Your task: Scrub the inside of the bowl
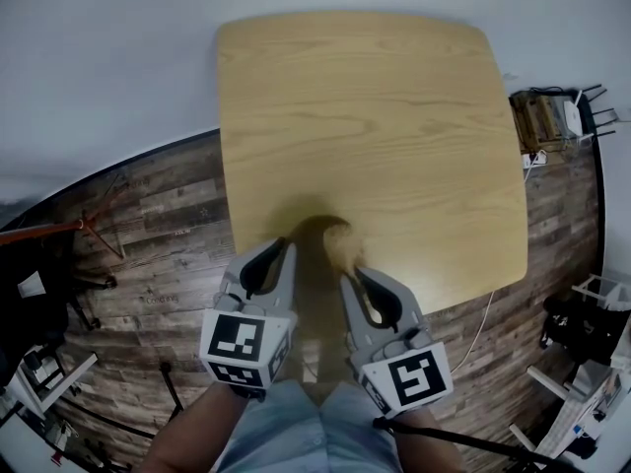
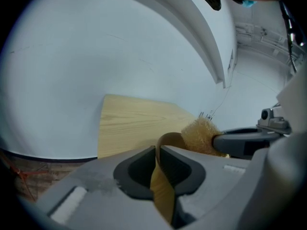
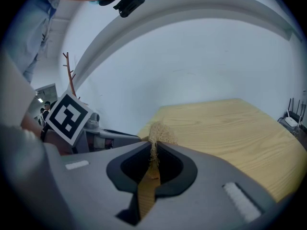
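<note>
In the head view the left tool (image 1: 281, 246) and the right tool (image 1: 350, 276) are close together over the near edge of the wooden surface (image 1: 394, 116), with a brown bowl (image 1: 311, 230) between their tips; the wooden top runs on beyond them to its far edge by the pale wall (image 1: 99, 47), and plank floor (image 1: 158, 215) shows on both sides. In the left gripper view the left tool (image 2: 158, 150) is pressed together on the bowl's thin brown rim (image 2: 162, 186), and a tan fibrous scrubber (image 2: 200, 135) sits just beside that rim, carried by the right tool; how far it reaches inside the bowl I cannot tell. In the right gripper view the right tool (image 3: 154, 150) pinches the scrubber (image 3: 157, 134), its tuft standing up past the jaws
</note>
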`<state>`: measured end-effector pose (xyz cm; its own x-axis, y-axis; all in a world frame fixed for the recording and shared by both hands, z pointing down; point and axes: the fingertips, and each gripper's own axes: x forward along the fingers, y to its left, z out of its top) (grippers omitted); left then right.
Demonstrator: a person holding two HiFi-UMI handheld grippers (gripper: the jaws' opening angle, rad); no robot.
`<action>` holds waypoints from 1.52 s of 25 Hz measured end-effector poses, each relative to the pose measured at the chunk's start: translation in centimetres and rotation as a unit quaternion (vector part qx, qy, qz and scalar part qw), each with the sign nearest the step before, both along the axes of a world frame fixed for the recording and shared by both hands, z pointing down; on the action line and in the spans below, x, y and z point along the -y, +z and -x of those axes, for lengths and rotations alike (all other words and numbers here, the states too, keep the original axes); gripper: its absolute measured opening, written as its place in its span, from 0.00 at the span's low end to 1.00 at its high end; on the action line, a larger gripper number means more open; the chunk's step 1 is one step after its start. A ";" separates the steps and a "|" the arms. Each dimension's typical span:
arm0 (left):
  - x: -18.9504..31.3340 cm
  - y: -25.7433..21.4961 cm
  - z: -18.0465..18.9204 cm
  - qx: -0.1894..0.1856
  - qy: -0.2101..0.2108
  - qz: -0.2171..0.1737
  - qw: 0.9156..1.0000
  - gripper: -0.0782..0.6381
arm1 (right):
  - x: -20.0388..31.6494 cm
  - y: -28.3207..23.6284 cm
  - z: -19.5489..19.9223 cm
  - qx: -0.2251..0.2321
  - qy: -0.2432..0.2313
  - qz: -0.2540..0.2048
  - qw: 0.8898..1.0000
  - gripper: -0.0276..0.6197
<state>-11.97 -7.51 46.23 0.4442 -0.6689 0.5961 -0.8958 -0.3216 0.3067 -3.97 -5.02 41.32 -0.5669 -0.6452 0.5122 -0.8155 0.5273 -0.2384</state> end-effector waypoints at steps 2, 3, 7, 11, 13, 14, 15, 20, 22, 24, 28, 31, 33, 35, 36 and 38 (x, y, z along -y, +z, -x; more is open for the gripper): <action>0.0 0.1 0.1 0.004 -0.001 0.002 1.000 0.18 | 0.0 0.1 0.1 0.001 -0.001 0.002 1.000 0.09; 0.0 0.1 0.1 0.007 -0.001 0.002 1.000 0.18 | 0.0 0.2 0.1 0.001 -0.002 0.002 1.000 0.09; 0.2 0.1 0.0 0.018 0.002 -0.002 1.000 0.16 | -0.2 0.5 0.2 0.001 -0.004 0.005 1.000 0.09; 0.3 -0.1 -0.1 0.025 0.006 -0.007 1.000 0.15 | -0.3 1.1 0.2 -0.002 -0.006 0.011 1.000 0.09; 0.5 -0.5 -0.3 0.028 0.007 -0.014 0.999 0.15 | -0.2 1.2 0.1 -0.003 -0.006 0.013 1.000 0.09; 0.5 -0.7 -0.4 0.030 0.008 -0.017 0.999 0.15 | -0.2 1.2 0.0 -0.002 -0.006 0.013 1.000 0.09; 0.6 -0.9 -0.4 0.032 0.008 -0.020 0.999 0.15 | -0.2 1.2 0.0 -0.002 -0.006 0.013 1.000 0.09; 1.2 -2.0 -0.4 0.043 0.008 -0.034 0.998 0.15 | 0.2 0.9 -0.1 0.001 -0.007 0.010 1.000 0.09; 1.4 -2.4 -0.4 0.049 0.010 -0.037 0.998 0.15 | 0.3 0.7 0.0 0.001 -0.008 0.010 1.000 0.09; 1.5 -2.8 -0.5 0.058 0.016 -0.039 0.997 0.15 | 0.5 0.7 0.2 0.002 -0.009 0.008 1.000 0.09; 1.5 -3.4 -1.4 0.070 0.034 -0.039 0.996 0.15 | 1.4 0.7 0.5 -0.004 -0.011 0.011 1.000 0.09; 1.6 -3.9 -1.6 0.078 0.045 -0.042 0.995 0.15 | 1.9 1.3 0.9 -0.014 -0.014 0.022 1.000 0.09; 1.9 -3.9 -1.5 0.079 0.050 -0.044 0.995 0.15 | 2.4 1.6 1.5 -0.018 -0.020 0.028 0.999 0.09; 2.1 -3.8 -1.3 0.078 0.057 -0.043 0.994 0.15 | 2.6 2.2 2.2 -0.020 -0.032 0.035 0.999 0.09; 2.1 -3.7 -1.3 0.077 0.060 -0.042 0.994 0.15 | 2.7 2.5 2.5 -0.021 -0.039 0.038 0.998 0.08; 2.3 -3.7 -1.3 0.078 0.067 -0.043 0.994 0.15 | 2.6 3.0 3.1 -0.016 -0.054 0.046 0.997 0.08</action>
<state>-10.69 -9.80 42.55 0.4392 -0.6618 0.6076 -0.8780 -0.4593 0.1344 -7.10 -7.61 44.30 -0.6133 -0.5309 0.5848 -0.7631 0.5893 -0.2653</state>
